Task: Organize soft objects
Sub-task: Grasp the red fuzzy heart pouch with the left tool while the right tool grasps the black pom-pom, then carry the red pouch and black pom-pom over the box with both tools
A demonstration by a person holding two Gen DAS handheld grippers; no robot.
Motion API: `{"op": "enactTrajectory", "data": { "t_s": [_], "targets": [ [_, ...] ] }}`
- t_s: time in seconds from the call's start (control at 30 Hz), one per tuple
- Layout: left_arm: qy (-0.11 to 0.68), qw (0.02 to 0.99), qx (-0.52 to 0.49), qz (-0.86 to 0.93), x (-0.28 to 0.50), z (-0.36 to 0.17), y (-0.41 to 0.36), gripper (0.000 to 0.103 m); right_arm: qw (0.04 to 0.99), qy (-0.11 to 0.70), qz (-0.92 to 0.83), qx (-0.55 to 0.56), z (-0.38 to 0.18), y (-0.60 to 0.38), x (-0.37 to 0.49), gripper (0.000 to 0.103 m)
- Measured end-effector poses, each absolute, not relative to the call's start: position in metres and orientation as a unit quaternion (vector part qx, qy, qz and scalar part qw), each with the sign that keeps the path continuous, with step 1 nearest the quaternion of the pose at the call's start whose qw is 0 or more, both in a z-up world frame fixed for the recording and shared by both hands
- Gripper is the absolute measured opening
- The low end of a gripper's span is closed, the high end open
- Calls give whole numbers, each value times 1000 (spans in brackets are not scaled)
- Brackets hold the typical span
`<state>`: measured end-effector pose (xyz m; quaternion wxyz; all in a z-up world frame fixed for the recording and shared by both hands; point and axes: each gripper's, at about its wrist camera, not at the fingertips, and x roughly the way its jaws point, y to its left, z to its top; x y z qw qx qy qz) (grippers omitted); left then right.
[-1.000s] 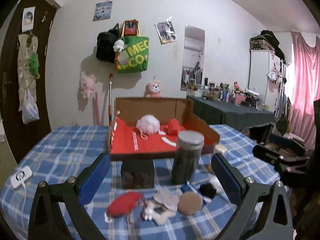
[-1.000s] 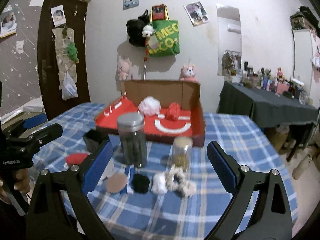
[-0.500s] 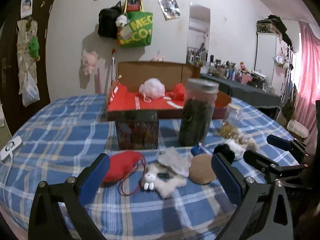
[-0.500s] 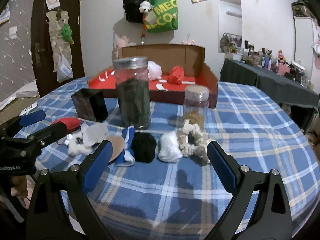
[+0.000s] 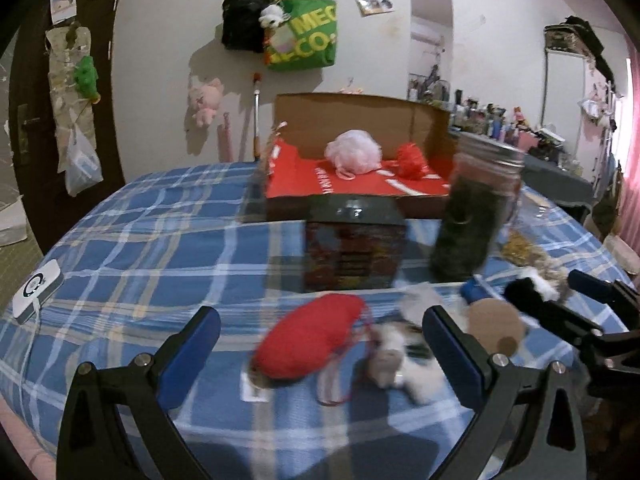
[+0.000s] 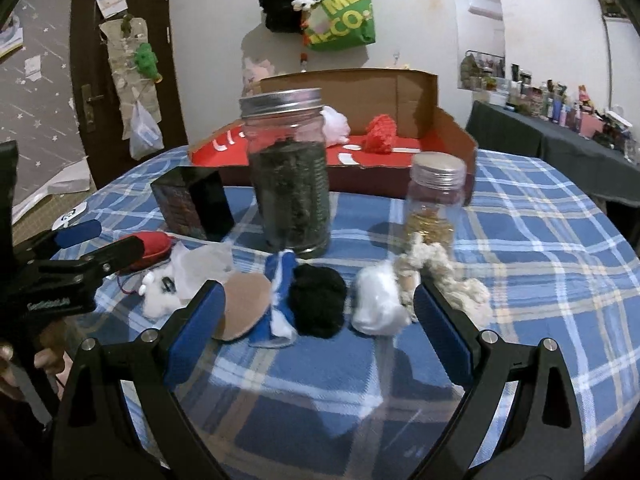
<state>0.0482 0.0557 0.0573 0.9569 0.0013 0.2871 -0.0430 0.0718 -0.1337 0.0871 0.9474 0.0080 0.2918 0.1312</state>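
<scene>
A row of soft things lies on the blue plaid cloth. My open left gripper (image 5: 320, 340) frames a red pouch (image 5: 308, 340), with a small plush toy (image 5: 400, 360) and a tan pad (image 5: 494, 324) to its right. My open right gripper (image 6: 316, 316) frames a black pom (image 6: 318, 304), a blue-white cloth (image 6: 280, 304), and a white fluffy ball (image 6: 378, 304); a cream rope piece (image 6: 444, 276) lies at its right finger. The cardboard box (image 5: 424, 120) with a red floor holds a pink bath pouf (image 5: 352, 152) and a red yarn ball (image 5: 412, 160).
A tall dark-filled jar (image 6: 290, 176), a small jar (image 6: 436, 204) and a dark box (image 5: 354, 244) stand between the soft things and the cardboard box. A white device (image 5: 36, 290) lies at the table's left edge. A dark side table (image 6: 560, 152) stands right.
Both grippers have come down and forward toward the row of soft things, which now sits between their fingers. Both stay open and hold nothing.
</scene>
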Motion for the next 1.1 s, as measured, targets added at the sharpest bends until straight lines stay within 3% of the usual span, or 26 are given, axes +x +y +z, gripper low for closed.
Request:
{"op": "enactTrajectory", "data": {
  "t_s": [0.1,0.23,0.33,0.4,0.57,0.87,1.1],
  "targets": [
    [298,954,-1,-38,55,54,66,101,945,298,137,4,84,-129,77,73],
    [326,945,-12,-42,66,44,76,75,936,321,146,11,77,-128,87,47],
    [349,935,-27,-61,71,37,80,51,933,325,153,20,74,-130,89,39],
    [353,932,-27,-82,71,35,77,50,934,324,149,15,75,-131,88,27],
    [327,941,-3,-82,58,42,65,46,931,327,160,29,75,-140,86,21],
    [271,951,-8,-147,34,81,36,46,938,299,170,32,93,-148,75,20],
    [271,943,-14,-194,41,81,6,46,937,294,182,42,100,-153,77,20]
  ]
}}
